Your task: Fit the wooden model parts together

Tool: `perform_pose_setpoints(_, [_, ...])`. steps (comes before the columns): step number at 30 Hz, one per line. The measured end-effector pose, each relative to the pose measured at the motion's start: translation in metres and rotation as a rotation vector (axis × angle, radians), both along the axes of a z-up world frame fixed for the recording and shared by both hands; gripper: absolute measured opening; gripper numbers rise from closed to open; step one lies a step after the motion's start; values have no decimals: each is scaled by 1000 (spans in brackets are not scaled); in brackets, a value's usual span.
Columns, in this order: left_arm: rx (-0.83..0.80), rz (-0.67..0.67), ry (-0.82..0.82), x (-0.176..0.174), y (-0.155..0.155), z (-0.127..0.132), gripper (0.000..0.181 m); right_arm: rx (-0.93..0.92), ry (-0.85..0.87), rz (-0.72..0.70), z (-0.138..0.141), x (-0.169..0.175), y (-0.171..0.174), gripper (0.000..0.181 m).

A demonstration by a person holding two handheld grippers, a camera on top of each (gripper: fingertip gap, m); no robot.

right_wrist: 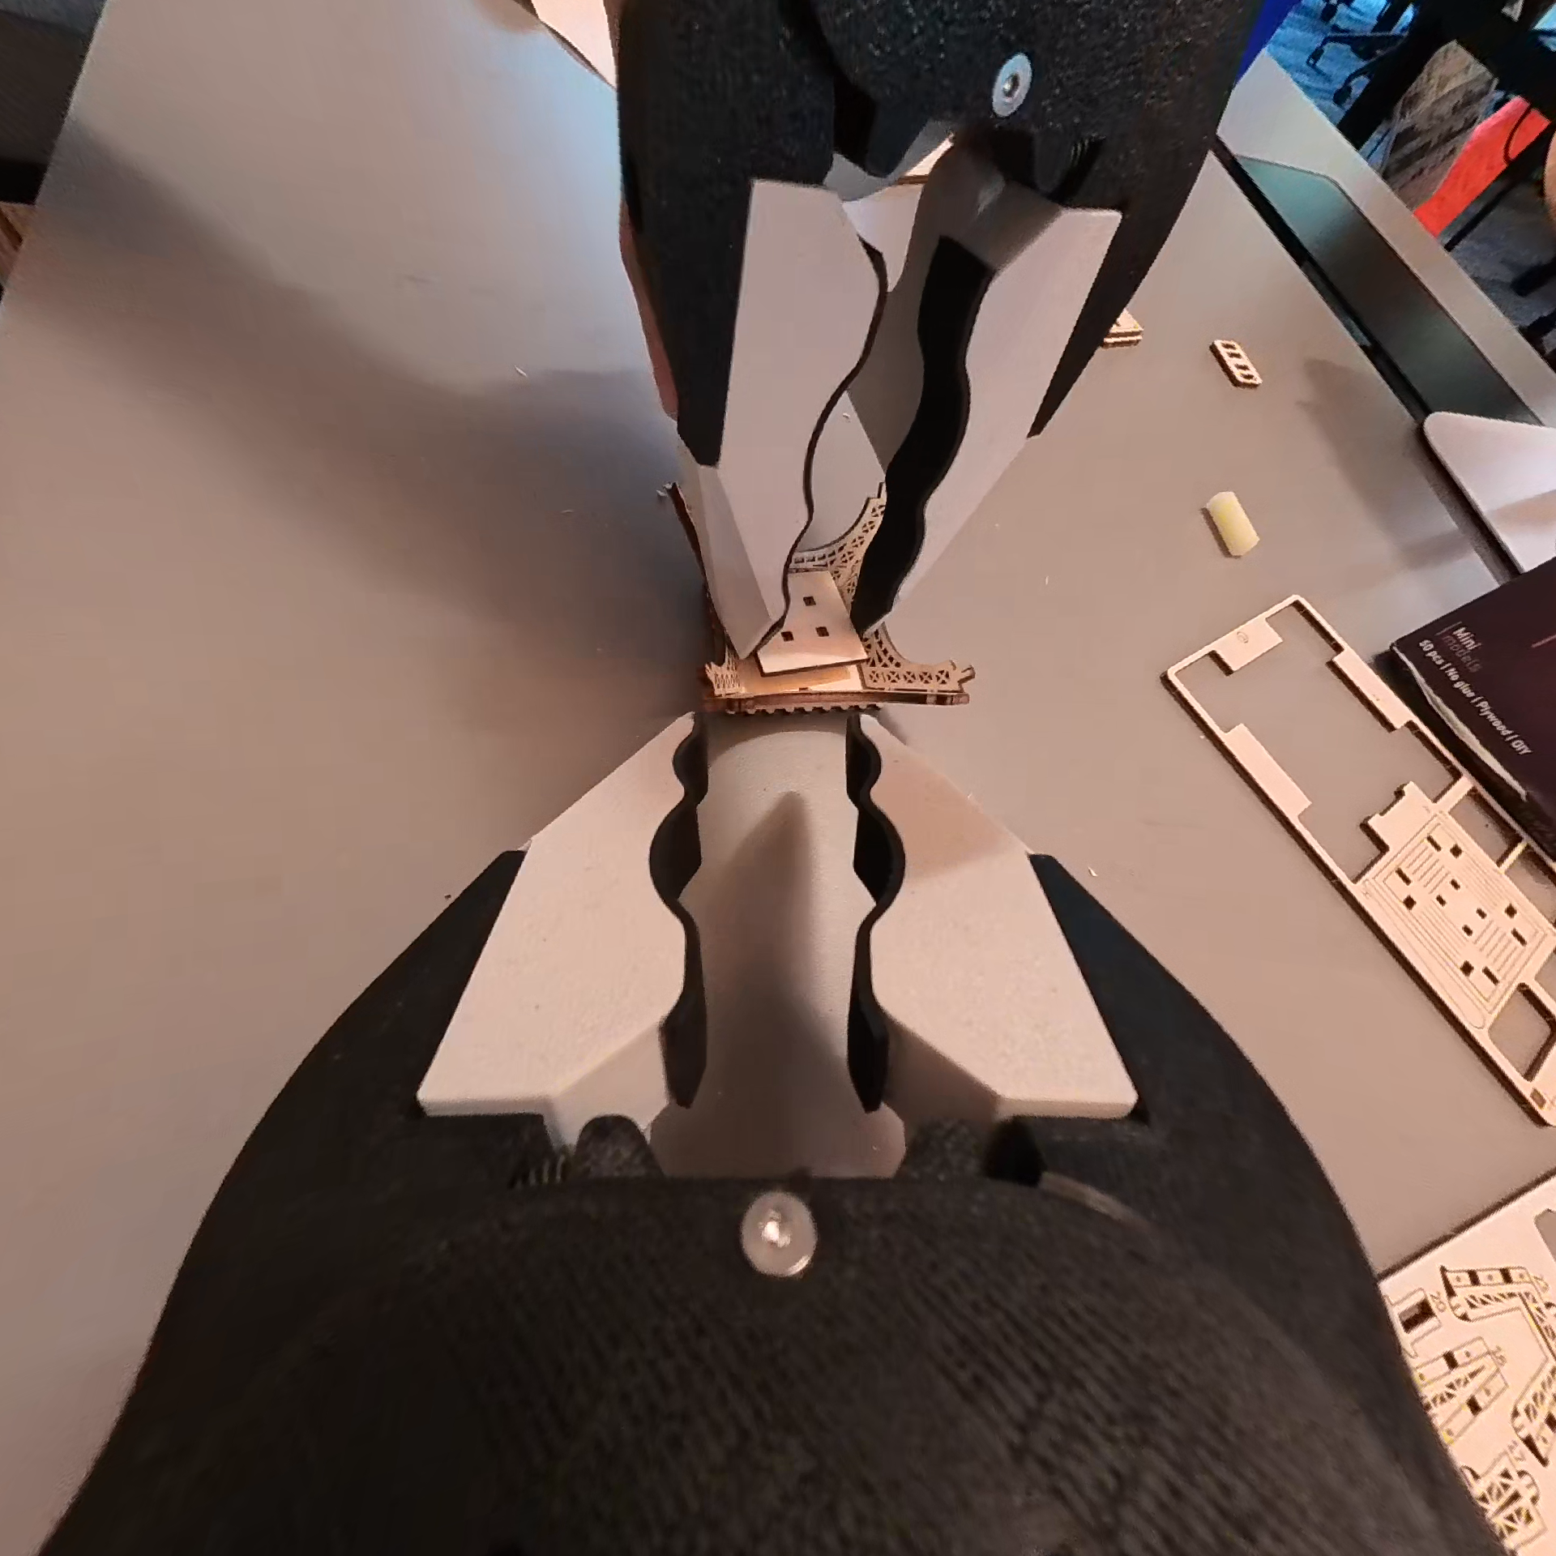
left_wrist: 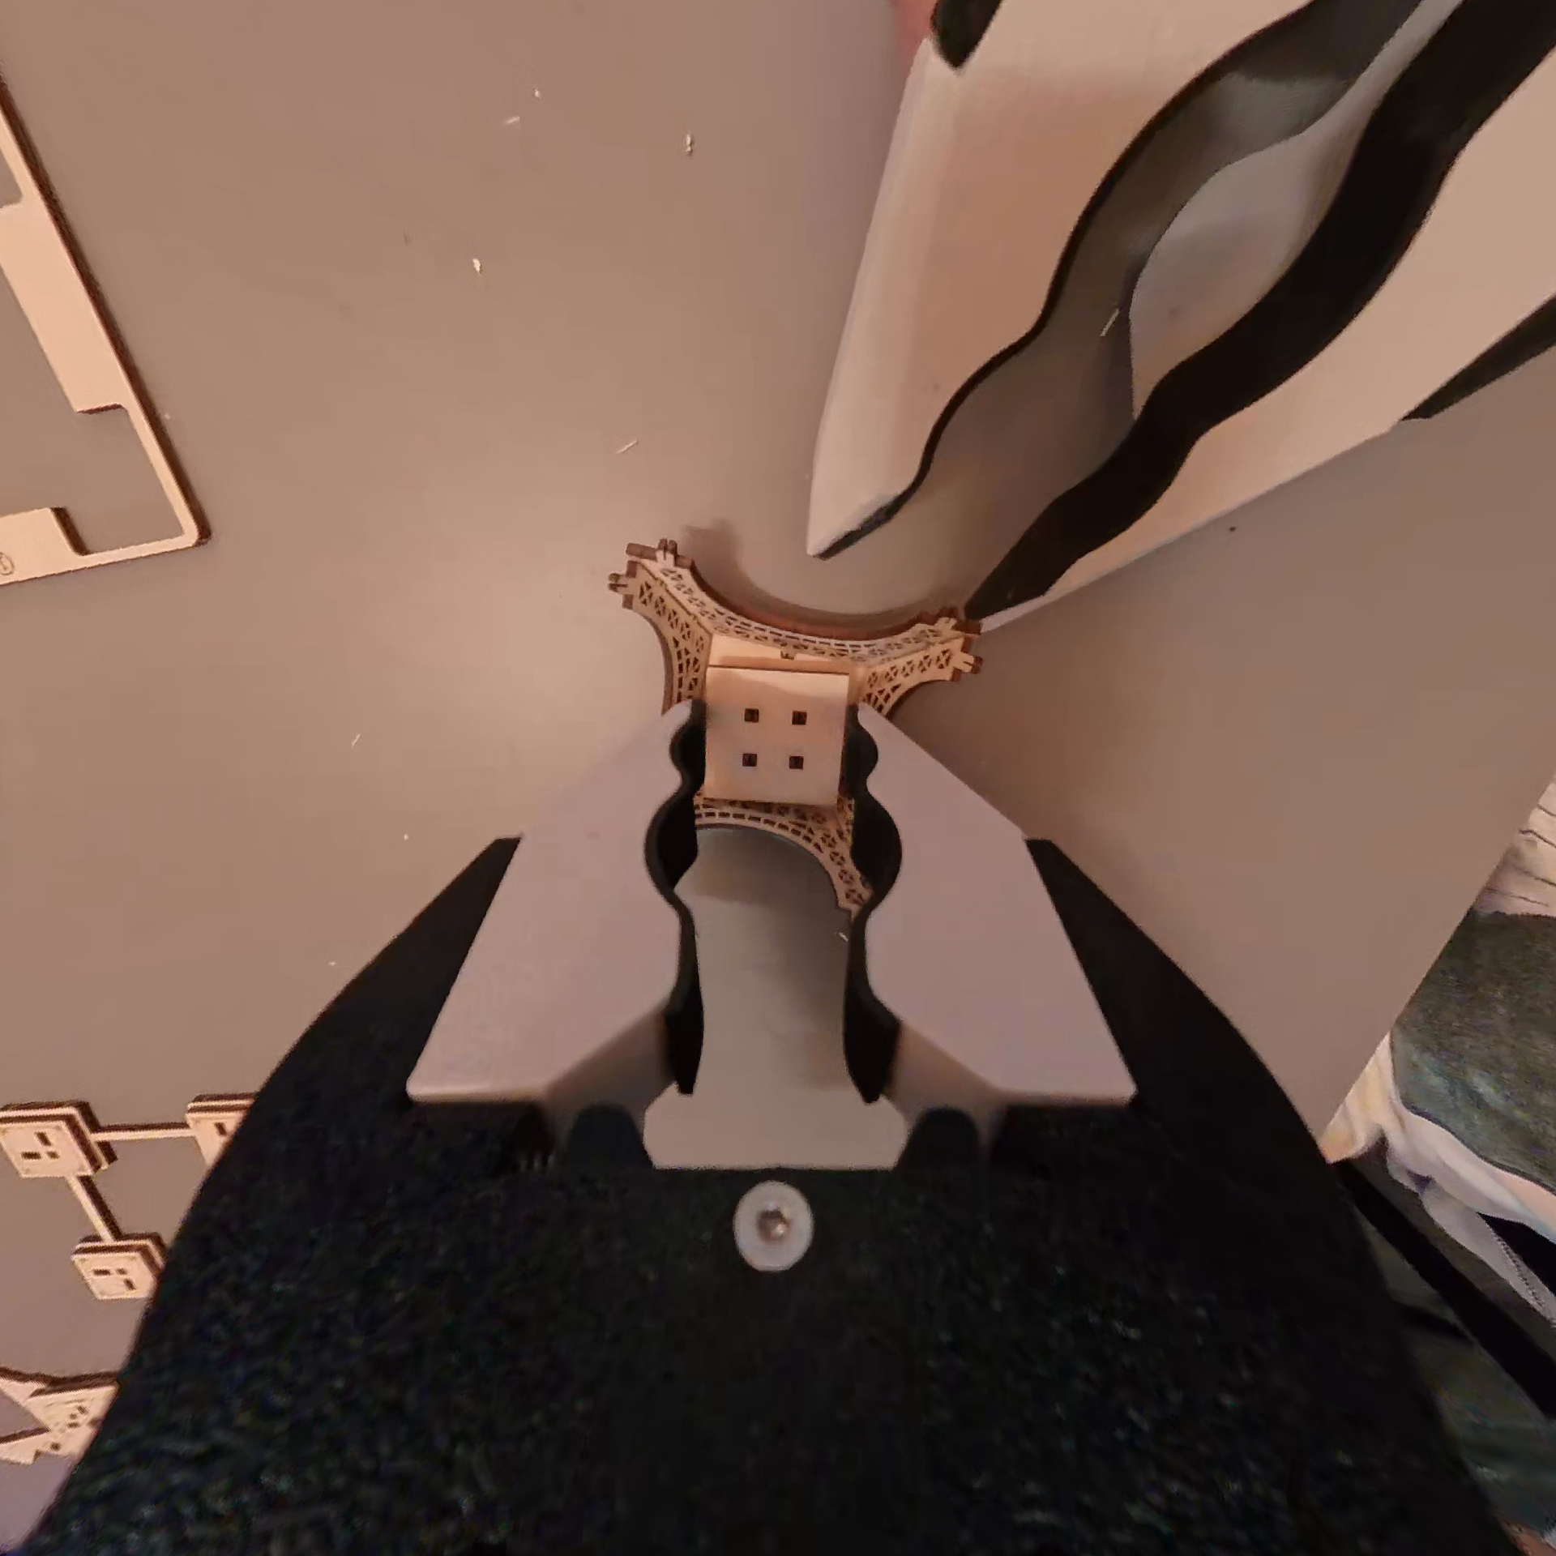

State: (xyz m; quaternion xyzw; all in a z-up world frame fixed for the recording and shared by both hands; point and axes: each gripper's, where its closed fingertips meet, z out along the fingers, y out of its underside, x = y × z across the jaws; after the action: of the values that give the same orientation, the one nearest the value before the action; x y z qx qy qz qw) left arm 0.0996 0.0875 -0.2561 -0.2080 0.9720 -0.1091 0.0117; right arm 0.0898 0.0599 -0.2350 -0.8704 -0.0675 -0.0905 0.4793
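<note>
A wooden tower base [left_wrist: 909,665] with lattice arched legs stands on the grey table [left_wrist: 421,505]. A square wooden plate [left_wrist: 770,716] with several small holes lies on top of it. My left gripper [left_wrist: 775,732] is shut on the plate's two sides. In the right wrist view the left gripper [right_wrist: 808,640] comes down from above onto the plate [right_wrist: 821,648] and the base [right_wrist: 909,678]. My right gripper [right_wrist: 775,724] is open and empty, its tips just short of the base's near edge. It also shows in the left wrist view [left_wrist: 897,581], beyond the base.
A punched-out wooden sheet [right_wrist: 1389,842] and a dark box [right_wrist: 1499,699] lie to the right. Another sheet of parts [right_wrist: 1482,1381] is at the lower right. A small cream cylinder [right_wrist: 1231,522] and a small wooden piece [right_wrist: 1236,364] lie farther back. More sheet frames [left_wrist: 101,421] lie at the left. Spacing between my two grippers at the tips: around 4 cm. Left tips and right tips are each some 20 cm from the small cream cylinder [right_wrist: 1231,522].
</note>
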Motion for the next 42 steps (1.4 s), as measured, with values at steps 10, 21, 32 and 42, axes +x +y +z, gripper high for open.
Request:
perform_pose_setpoints(10, [-17,-29,-56,2,2,2,30,-56,-31,-7,-9,2,1,30])
perform_pose_setpoints(21, [-68,-56,-65,6,5,17,33,6,50,-50,1,15,-1,28])
perform_pose_setpoints(32, [10,-122,-16,0,1,0,30,-10,36,-53,-1,19,-5,27])
perform_pose_setpoints(42, [2,-172,-46,2,7,6,31,-81,8,-54,-13,19,-4,26])
